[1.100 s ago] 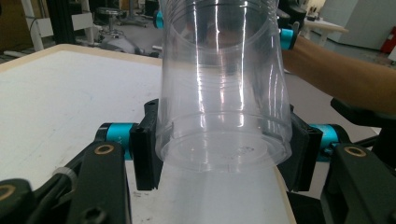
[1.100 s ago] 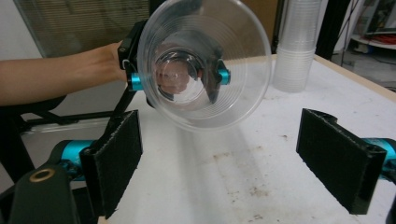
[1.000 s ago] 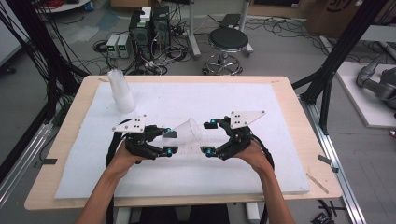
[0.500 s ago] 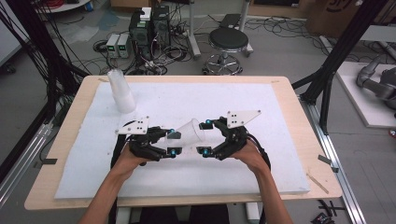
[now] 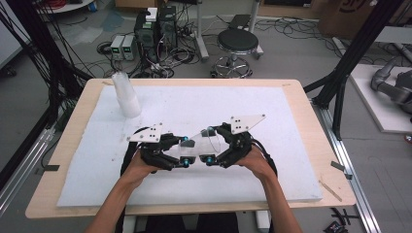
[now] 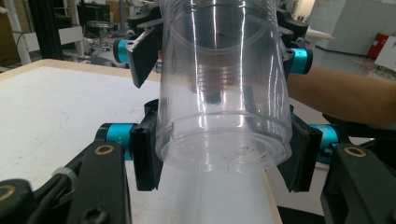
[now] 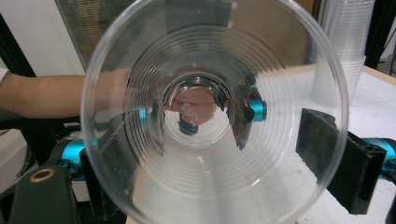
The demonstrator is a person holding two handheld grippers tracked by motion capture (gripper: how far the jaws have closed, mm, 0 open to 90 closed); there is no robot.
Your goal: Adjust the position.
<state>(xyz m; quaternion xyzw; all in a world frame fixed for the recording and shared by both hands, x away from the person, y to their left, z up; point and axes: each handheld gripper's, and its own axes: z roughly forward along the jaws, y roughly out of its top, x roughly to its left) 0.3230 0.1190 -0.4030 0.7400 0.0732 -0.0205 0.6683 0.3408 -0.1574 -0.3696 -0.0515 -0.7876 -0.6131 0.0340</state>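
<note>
The clear cup (image 6: 219, 116) is clamped base-end by the left gripper (image 5: 183, 154); the right gripper (image 5: 210, 145), at three o'clock, stands open around its rim and should be closed gently.

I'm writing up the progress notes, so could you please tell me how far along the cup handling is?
Done: one clear cup is away from the stack of cups at the table's far left. In hand: the left gripper clamps its base end, while the right gripper is at its rim end. Left: putting it down on the white mat.

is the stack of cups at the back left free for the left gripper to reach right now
Probably not yet: the left gripper is shut on the clear cup's base. The path over the white mat to the cup stack looks unobstructed.
</note>
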